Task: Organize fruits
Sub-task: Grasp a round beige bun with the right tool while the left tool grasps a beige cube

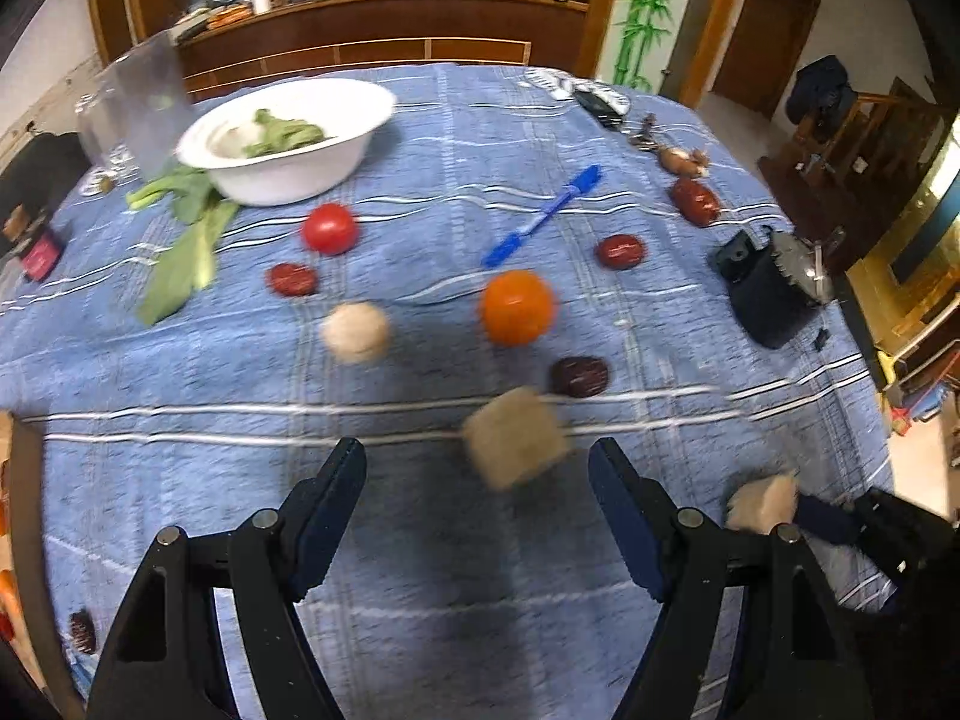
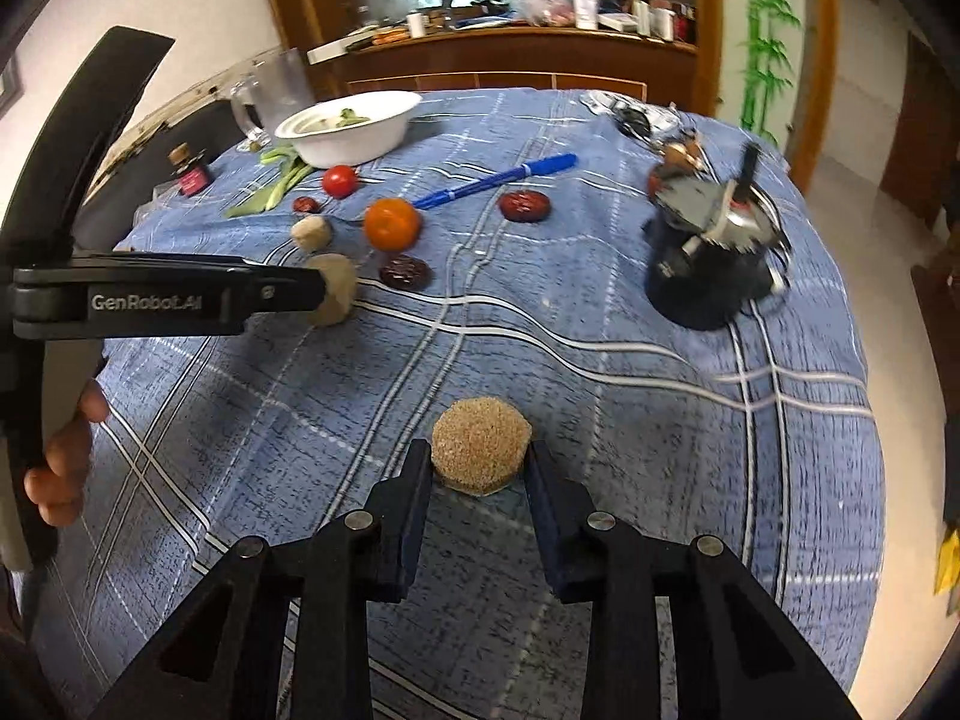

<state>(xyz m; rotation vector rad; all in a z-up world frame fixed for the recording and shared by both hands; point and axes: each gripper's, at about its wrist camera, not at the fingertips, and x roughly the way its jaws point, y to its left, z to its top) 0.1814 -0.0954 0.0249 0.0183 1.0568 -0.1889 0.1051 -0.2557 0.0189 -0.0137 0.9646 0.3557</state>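
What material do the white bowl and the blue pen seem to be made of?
The white bowl looks like smooth plastic or glazed ceramic: plain, even white with a rolled rim; the blur leaves it open. The blue pen looks like glossy plastic: uniform bright blue with a light sheen along its barrel.

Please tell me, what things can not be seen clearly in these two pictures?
- Left wrist view: tan cube is motion-blurred.
- Right wrist view: the left claw hides part of that cube.
- Bowl: contents beyond green leaves unclear.
- Shelf items: too small.
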